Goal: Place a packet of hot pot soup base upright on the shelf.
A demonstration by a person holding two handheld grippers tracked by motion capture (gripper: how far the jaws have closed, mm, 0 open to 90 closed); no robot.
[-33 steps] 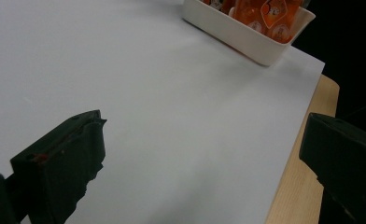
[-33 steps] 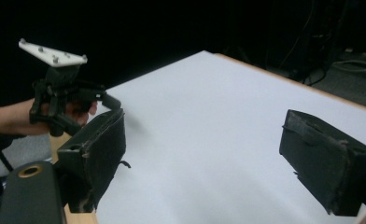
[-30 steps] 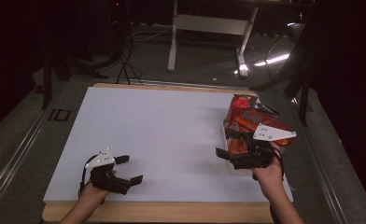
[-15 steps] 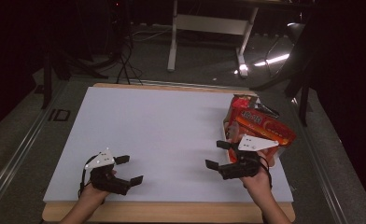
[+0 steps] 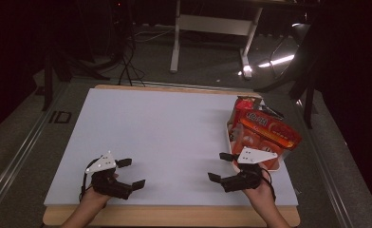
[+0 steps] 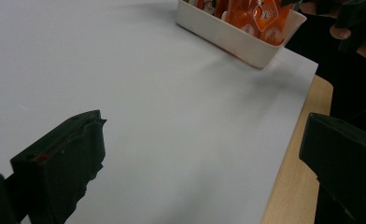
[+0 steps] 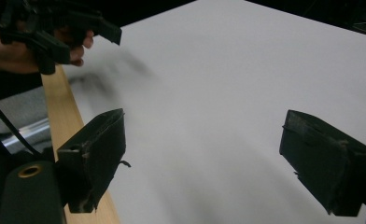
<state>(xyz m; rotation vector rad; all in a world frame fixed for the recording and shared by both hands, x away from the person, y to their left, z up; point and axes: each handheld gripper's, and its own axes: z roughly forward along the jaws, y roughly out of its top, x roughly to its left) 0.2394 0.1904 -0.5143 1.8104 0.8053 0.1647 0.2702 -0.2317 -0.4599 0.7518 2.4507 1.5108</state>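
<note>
**A:** ok so where's everything sitting right now?

**B:** both tongs are down at the near edge of the table (image 5: 165, 123). Left gripper (image 5: 129, 174) is at the near-left, jaws spread wide with nothing between them. In the left gripper view it's just bare white surface between the two black jaws, and the wooden edge (image 6: 293, 177) runs under the right-hand jaw.

**A:** and the right one?

**B:** right gripper (image 5: 222, 167) is near-right, also released, jaws wide apart and empty. It sits just beside the near-left corner of the white tray (image 5: 232, 142), not touching it as far as I can tell from the high view. It's pointing left across the table (you can see the other hand (image 7: 41, 44) and its gripper off in the far corner of the right gripper view).

**A:** tray's got the snacks?

**B:** yep. White tray on the right side of the table, stuffed with orange-red snack packets (image 5: 267, 130). One big packet lies tilted across the top and sticks out past the tray's right rim. The left gripper view shows the tray wall (image 6: 232, 39) with small orange packets (image 6: 260, 16) standing inside. Print's too blurry to read.

**A:** anything on the rest of the table?

**B:** only plain white sheet over the wood.
</note>
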